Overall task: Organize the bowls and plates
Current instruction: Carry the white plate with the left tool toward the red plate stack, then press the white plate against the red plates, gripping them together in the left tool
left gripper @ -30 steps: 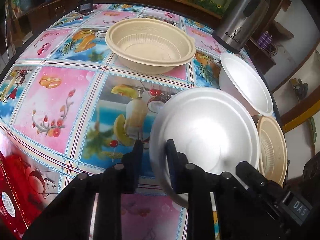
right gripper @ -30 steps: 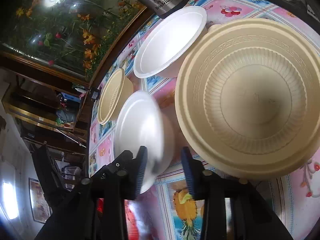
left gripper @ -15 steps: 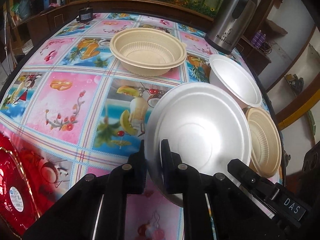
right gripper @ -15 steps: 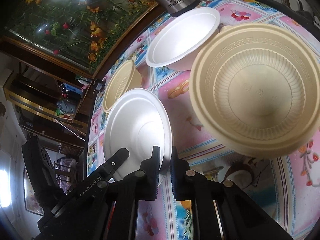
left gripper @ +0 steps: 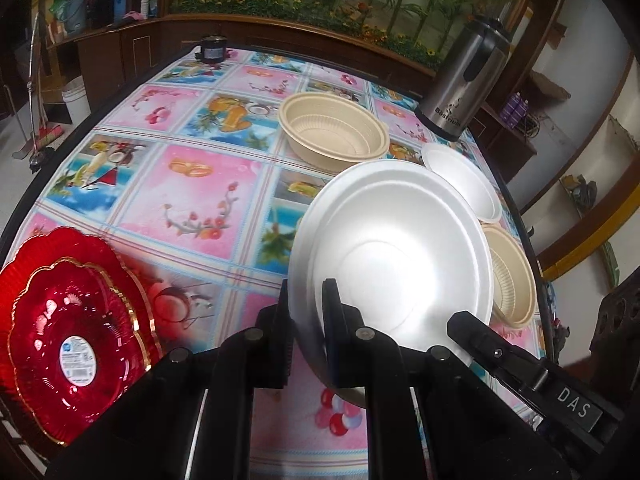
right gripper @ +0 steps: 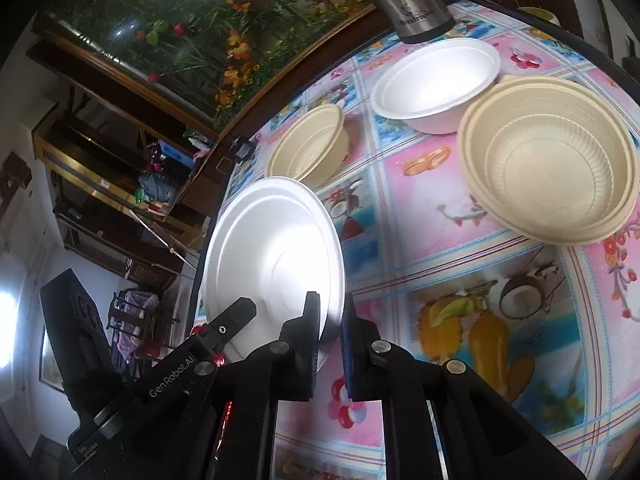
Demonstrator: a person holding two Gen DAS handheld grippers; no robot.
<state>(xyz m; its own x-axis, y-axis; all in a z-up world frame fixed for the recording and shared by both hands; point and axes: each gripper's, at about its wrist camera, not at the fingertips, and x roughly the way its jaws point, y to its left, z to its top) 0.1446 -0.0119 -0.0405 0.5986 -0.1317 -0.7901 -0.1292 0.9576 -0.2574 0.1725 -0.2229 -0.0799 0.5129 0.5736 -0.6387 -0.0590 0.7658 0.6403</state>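
Note:
A white foam bowl (left gripper: 400, 260) (right gripper: 276, 248) hangs tilted above the flowered table (left gripper: 208, 200). My left gripper (left gripper: 306, 292) is shut on its near rim. My right gripper (right gripper: 330, 308) is shut on the rim at the bowl's other side. Each wrist view also shows the other gripper's finger at the bowl's edge. On the table stand a second white foam bowl (left gripper: 464, 180) (right gripper: 436, 84), a large beige ribbed bowl (left gripper: 334, 132) (right gripper: 304, 144) and another beige bowl (left gripper: 512, 276) (right gripper: 548, 160) near the right edge.
Stacked red glass plates (left gripper: 72, 320) lie at the table's near left corner. A steel thermos jug (left gripper: 468, 80) (right gripper: 408, 4) stands at the far right, behind the white bowl. A small black object (left gripper: 214, 48) sits at the far edge. Wooden cabinets ring the table.
Both grippers closed onto the white foam bowl's rim and raised it off the table, drawing back. The red plates have come into the left wrist view.

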